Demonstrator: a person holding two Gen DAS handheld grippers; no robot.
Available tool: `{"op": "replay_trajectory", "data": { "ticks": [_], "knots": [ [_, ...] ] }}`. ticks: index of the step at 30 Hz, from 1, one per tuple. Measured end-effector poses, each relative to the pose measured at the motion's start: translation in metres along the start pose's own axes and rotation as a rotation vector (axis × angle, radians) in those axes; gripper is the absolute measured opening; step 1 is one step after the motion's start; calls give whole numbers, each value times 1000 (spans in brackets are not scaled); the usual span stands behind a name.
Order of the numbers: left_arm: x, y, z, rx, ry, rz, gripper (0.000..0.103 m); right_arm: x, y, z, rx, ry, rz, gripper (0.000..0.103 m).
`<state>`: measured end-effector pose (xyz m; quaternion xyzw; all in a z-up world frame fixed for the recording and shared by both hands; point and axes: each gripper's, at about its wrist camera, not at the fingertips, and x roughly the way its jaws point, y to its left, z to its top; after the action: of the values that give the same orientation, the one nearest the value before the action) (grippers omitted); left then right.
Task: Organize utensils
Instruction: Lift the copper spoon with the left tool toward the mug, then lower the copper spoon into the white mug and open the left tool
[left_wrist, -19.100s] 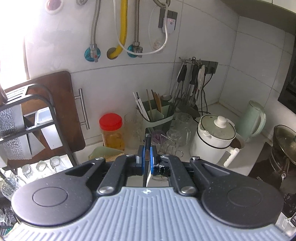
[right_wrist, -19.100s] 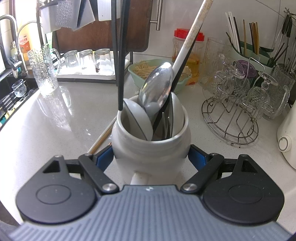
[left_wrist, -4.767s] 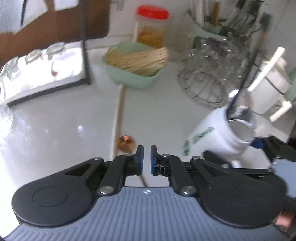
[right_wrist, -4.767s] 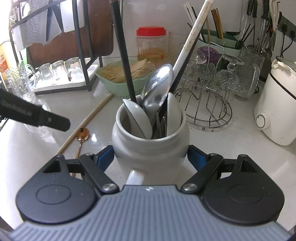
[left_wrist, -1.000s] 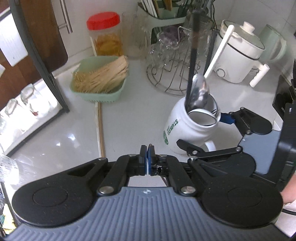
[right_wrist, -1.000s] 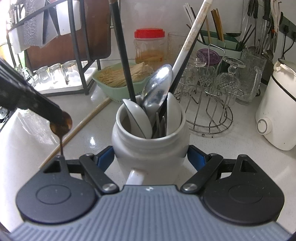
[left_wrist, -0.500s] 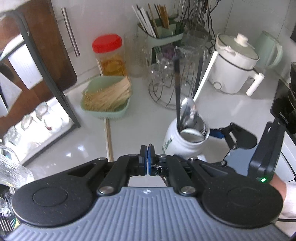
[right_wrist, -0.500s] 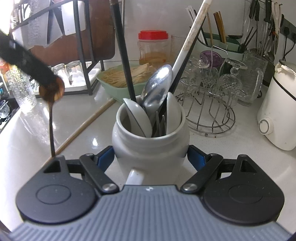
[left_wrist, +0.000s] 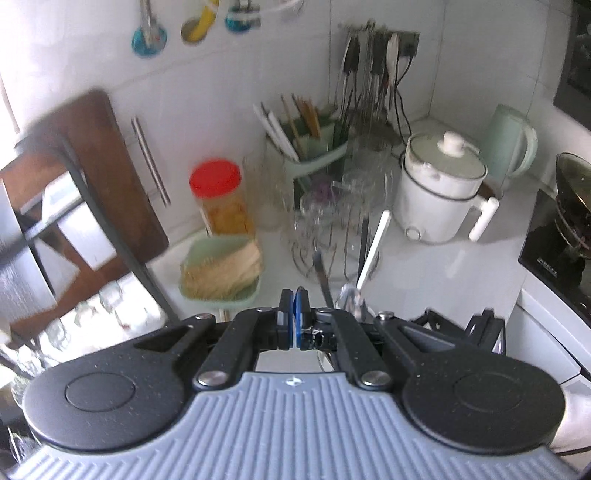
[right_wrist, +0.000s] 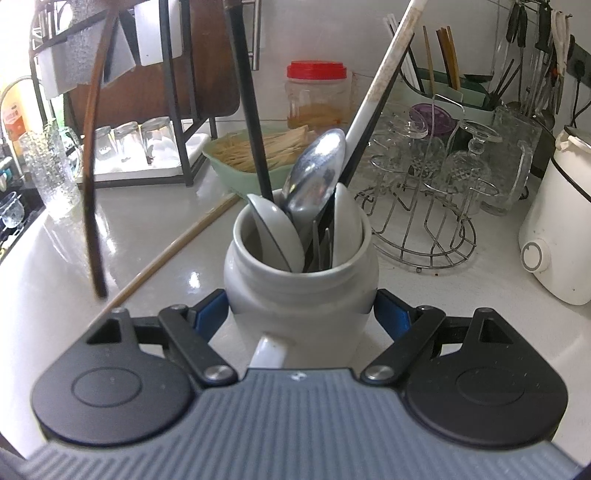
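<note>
Your right gripper (right_wrist: 301, 314) clamps the heavy, smooth ceramic mug (right_wrist: 301, 291) of utensils; grip its belly. Your left gripper (left_wrist: 294, 314), pinched shut, dangles a light, slippery copper spoon (right_wrist: 90, 162) at left.

White mug (right_wrist: 301, 295), red-lidded jar (right_wrist: 317, 94), pale green basket (right_wrist: 236, 175).

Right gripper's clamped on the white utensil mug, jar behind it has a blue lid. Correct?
Not quite: the jar's lid is red, as the right wrist view shows. The right gripper is clamped on the white utensil mug.
</note>
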<state>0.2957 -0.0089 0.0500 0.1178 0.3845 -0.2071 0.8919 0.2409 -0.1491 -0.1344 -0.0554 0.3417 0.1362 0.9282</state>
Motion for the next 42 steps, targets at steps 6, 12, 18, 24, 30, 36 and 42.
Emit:
{"op": "replay_trajectory", "data": {
  "ticks": [6,12,18,24,30,36,42],
  "knots": [
    [-9,-9,18,42,-72,26,1,0,1,0,-1,0,4,88],
    [-4,-24,27,82,-114,24,1,0,1,0,0,0,3,88],
    [13,-47,33,153,-151,27,1,0,1,0,0,0,3,88],
    [34,-59,29,208,-156,34,1,0,1,0,-1,-2,5,88],
    [54,-61,20,220,-123,32,1,0,1,0,-2,-5,8,88],
    [62,-60,12,212,-65,6,1,0,1,-1,-2,-6,8,88],
    [71,-65,4,219,38,-51,1,0,1,-1,-2,-7,8,88]
  ]
}}
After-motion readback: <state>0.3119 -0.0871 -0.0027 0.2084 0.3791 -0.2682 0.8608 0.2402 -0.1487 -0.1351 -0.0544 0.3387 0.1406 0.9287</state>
